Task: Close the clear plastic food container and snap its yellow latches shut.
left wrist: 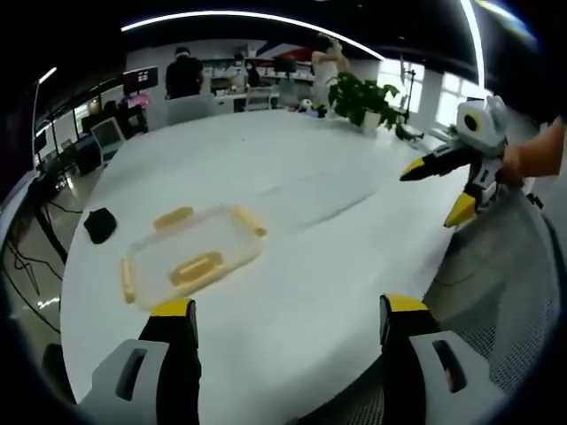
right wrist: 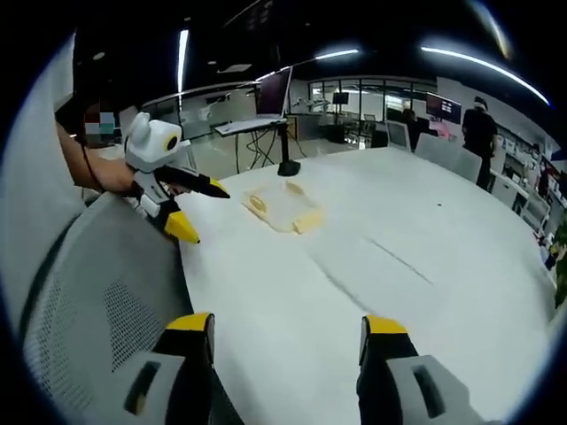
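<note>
Clear container [left wrist: 190, 255] with yellow latches [left wrist: 197, 267] on a white table [left wrist: 310, 257].
Near the container: yellow-tipped grey left gripper [left wrist: 288, 320], a black object [left wrist: 100, 224].

Open-plan office or laboratory: a large white worktop [left wrist: 292, 204] stood among desks with monitors [right wrist: 273, 91], a mesh chair [right wrist: 97, 301], potted plant [left wrist: 361, 97], and ceiling strip lights [left wrist: 248, 16].

Container [left wrist: 190, 257] on table [left wrist: 337, 266]

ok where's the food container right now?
In the left gripper view the clear container lies on the white table, just beyond the left gripper and beside a small black object. In the right gripper view it lies near the table's far-left edge.
</note>
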Demonstrator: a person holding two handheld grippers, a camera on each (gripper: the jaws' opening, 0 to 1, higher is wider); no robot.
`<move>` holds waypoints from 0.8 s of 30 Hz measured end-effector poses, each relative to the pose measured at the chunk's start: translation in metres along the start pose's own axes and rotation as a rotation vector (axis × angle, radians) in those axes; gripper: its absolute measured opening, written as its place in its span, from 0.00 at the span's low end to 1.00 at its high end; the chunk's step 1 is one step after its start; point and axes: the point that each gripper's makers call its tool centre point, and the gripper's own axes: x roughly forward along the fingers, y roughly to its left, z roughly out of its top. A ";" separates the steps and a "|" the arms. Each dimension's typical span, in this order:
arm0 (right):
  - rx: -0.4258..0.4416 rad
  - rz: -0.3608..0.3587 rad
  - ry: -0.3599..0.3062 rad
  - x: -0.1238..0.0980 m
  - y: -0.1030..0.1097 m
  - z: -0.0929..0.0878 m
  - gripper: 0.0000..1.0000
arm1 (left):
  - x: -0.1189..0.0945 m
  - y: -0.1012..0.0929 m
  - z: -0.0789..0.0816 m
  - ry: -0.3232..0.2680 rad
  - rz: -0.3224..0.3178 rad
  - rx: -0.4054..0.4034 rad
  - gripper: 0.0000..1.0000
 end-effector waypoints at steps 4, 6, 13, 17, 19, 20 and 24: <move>-0.007 -0.001 -0.005 0.003 -0.004 0.005 0.64 | 0.000 0.004 0.002 0.001 -0.001 0.017 0.82; -0.009 0.000 -0.008 0.004 -0.006 0.008 0.65 | 0.000 0.008 0.003 -0.001 0.007 0.020 0.82; -0.023 0.012 -0.014 0.013 -0.007 0.017 0.65 | -0.003 0.023 0.005 -0.005 0.022 0.054 0.82; -0.044 0.016 -0.002 0.017 -0.008 0.019 0.64 | -0.005 0.032 0.003 0.000 0.024 0.075 0.80; -0.049 0.021 -0.003 0.019 -0.010 0.022 0.64 | -0.006 0.036 0.002 0.002 0.027 0.071 0.79; -0.051 0.021 -0.003 0.019 -0.010 0.023 0.64 | -0.006 0.038 0.002 0.005 0.027 0.073 0.79; -0.052 0.029 -0.021 0.023 -0.010 0.032 0.65 | -0.009 0.045 0.005 0.000 0.033 0.097 0.79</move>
